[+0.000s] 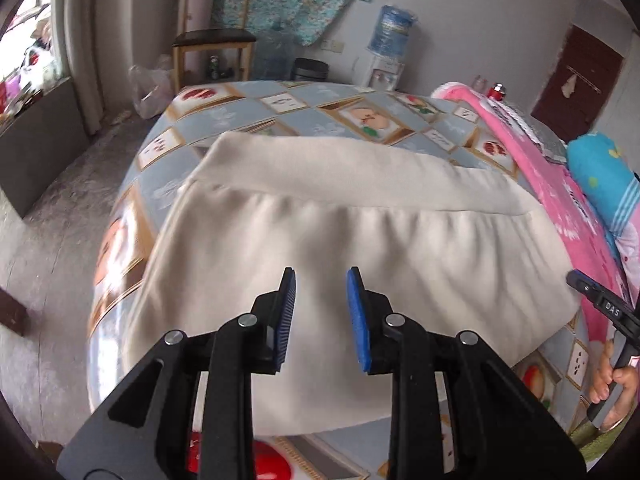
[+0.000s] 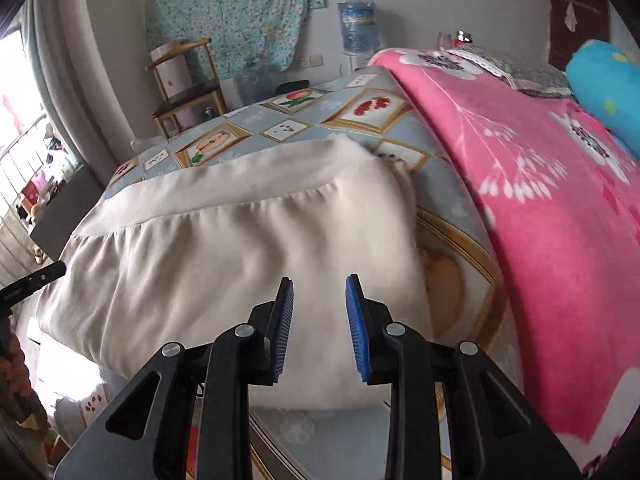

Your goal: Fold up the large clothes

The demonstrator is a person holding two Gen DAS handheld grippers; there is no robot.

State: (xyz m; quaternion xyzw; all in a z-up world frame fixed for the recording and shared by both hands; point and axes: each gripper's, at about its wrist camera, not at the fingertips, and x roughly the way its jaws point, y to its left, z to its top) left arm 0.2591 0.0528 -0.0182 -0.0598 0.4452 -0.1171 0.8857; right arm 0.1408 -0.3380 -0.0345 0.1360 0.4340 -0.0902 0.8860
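A cream garment [image 1: 340, 220] with a wide waistband at its far edge lies folded flat on the bed, and the right wrist view shows the same garment [image 2: 240, 240]. My left gripper [image 1: 321, 276] hovers over its near half, open, with nothing between the blue pads. My right gripper [image 2: 319, 280] hangs over the garment's near right part, also open and empty. In the left wrist view, part of the right gripper [image 1: 600, 304] and the hand holding it show at the right edge. In the right wrist view, a black finger of the left gripper [image 2: 36, 278] pokes in from the left edge.
The bed has a blue sheet [image 1: 280, 108] printed with framed fruit pictures. A pink flowered blanket [image 2: 540, 200] and a blue pillow [image 2: 604, 88] lie along its right side. A wooden chair [image 1: 216, 36] and a water dispenser [image 1: 390, 40] stand by the far wall. Floor lies left of the bed.
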